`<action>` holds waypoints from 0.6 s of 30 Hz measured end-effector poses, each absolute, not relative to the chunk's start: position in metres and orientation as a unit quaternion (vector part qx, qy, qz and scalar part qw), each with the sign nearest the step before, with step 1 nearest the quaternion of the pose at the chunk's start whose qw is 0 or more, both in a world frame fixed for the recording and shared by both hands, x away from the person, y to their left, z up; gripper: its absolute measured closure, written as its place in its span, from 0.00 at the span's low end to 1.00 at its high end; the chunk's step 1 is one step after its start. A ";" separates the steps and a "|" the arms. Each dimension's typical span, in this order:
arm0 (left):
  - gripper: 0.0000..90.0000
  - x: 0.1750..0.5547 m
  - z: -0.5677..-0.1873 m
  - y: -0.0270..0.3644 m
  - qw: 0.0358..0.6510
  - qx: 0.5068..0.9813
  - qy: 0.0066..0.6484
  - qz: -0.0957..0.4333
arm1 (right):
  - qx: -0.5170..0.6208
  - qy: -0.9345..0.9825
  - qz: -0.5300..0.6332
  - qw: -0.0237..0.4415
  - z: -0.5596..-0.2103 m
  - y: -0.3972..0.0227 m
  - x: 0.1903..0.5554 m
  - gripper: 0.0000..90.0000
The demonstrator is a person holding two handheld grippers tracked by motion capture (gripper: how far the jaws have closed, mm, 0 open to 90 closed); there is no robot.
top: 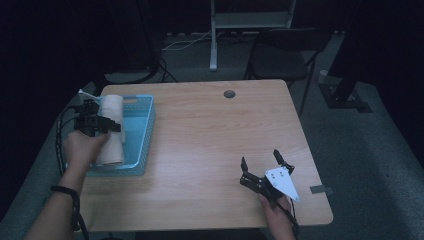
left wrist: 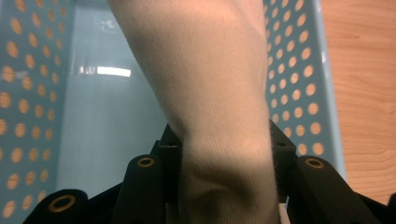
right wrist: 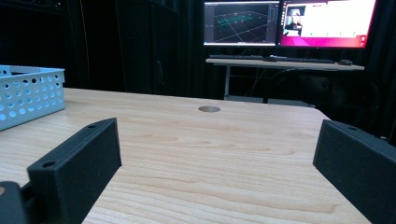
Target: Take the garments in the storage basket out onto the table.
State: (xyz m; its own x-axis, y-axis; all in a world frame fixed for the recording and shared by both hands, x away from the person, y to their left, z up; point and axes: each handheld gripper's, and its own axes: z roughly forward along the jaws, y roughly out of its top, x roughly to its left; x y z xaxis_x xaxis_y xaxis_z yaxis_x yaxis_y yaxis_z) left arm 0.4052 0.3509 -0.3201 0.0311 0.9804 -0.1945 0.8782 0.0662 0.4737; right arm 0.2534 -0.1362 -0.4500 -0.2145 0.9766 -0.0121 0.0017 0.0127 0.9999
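A cream ribbed cloth (left wrist: 219,107), rolled long, is pinched above the light-blue perforated basket (top: 145,125).

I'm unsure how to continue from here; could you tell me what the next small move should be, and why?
Probably lift the left gripper a little higher: it is shut on the cream cloth, whose end hangs inside the blue basket. The right gripper rests open over the table.

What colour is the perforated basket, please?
Light blue basket, clearest in the left gripper view.
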 end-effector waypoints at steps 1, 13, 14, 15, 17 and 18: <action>0.68 0.404 -0.318 0.351 0.246 0.675 0.687 0.107 | 0.441 0.555 0.547 0.446 -0.450 -0.136 0.253 0.00; 0.68 0.401 -0.308 0.355 0.254 0.672 0.688 0.098 | 0.442 0.555 0.548 0.444 -0.450 -0.137 0.254 0.00; 0.68 0.400 -0.305 0.355 0.255 0.672 0.688 0.099 | 0.441 0.555 0.548 0.444 -0.450 -0.137 0.253 0.00; 0.68 0.400 -0.303 0.354 0.255 0.672 0.688 0.101 | 0.441 0.555 0.548 0.444 -0.450 -0.137 0.254 0.00; 0.68 0.399 -0.299 0.352 0.259 0.673 0.685 0.106 | 0.441 0.555 0.548 0.444 -0.450 -0.137 0.254 0.00; 0.68 0.399 -0.298 0.352 0.261 0.672 0.685 0.103 | 0.441 0.555 0.548 0.444 -0.450 -0.137 0.254 0.00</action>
